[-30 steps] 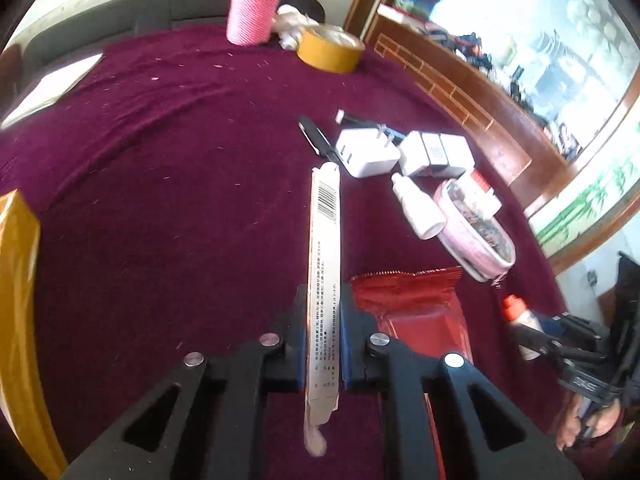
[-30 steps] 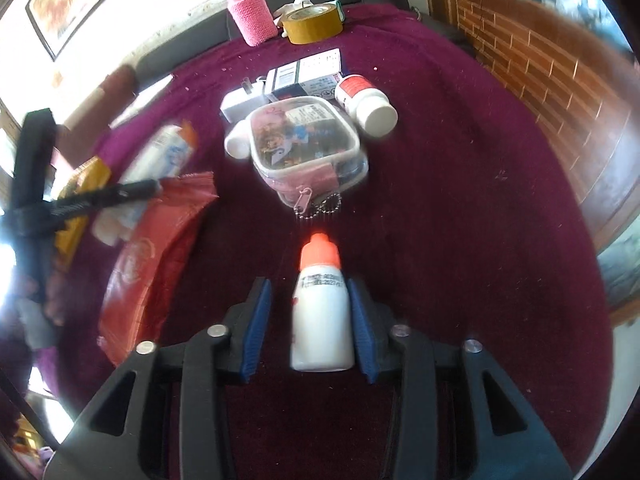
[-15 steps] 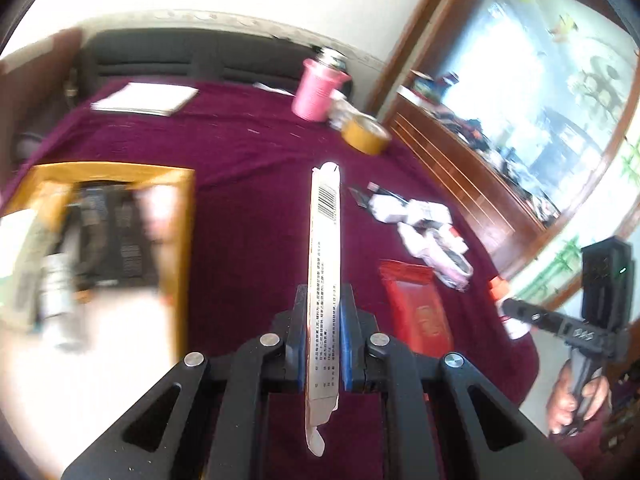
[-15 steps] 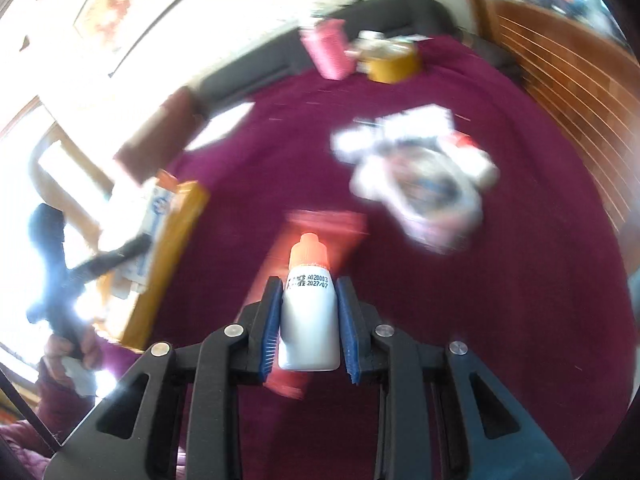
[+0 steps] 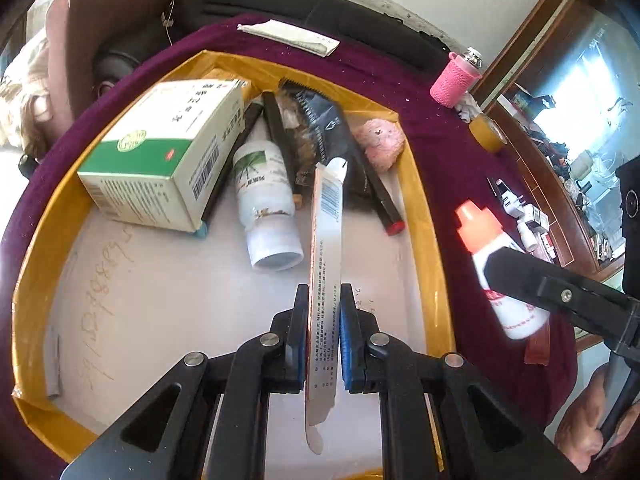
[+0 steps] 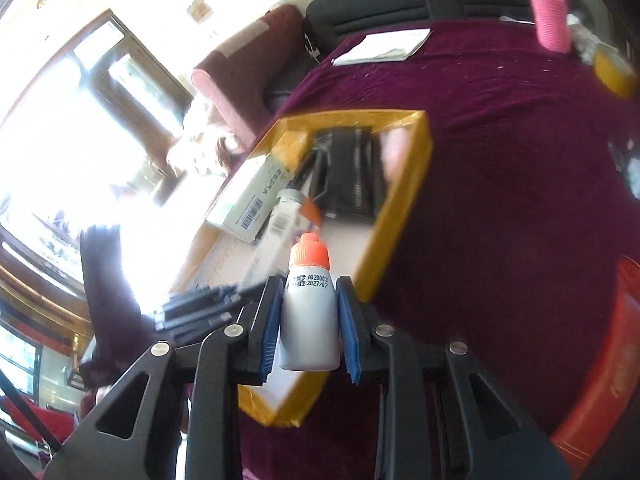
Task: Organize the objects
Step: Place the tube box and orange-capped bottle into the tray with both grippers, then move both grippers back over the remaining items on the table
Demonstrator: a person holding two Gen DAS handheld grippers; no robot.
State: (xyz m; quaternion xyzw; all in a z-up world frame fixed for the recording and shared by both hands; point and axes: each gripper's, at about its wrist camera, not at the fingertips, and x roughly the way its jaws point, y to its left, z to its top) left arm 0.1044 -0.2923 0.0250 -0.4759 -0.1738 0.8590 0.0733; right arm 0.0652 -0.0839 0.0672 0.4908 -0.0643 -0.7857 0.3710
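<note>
Toothpaste tube [image 5: 325, 256] pinched edge-on by left gripper [image 5: 324, 344], long axis running up the frame centre, far end over the yellow-rimmed tray [image 5: 424, 216]. Orange-capped dropper bottle [image 6: 310, 312] clamped upright between right gripper [image 6: 309, 332] fingers, cap aimed up-frame at tray's near edge, over the maroon tabletop [image 6: 500, 168].

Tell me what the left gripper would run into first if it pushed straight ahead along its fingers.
Probably the white bottle lying in the yellow-rimmed tray, or the black packet beside it. The left gripper is shut on the flat tube, whose tip would arrive first. Depth is unclear.
</note>
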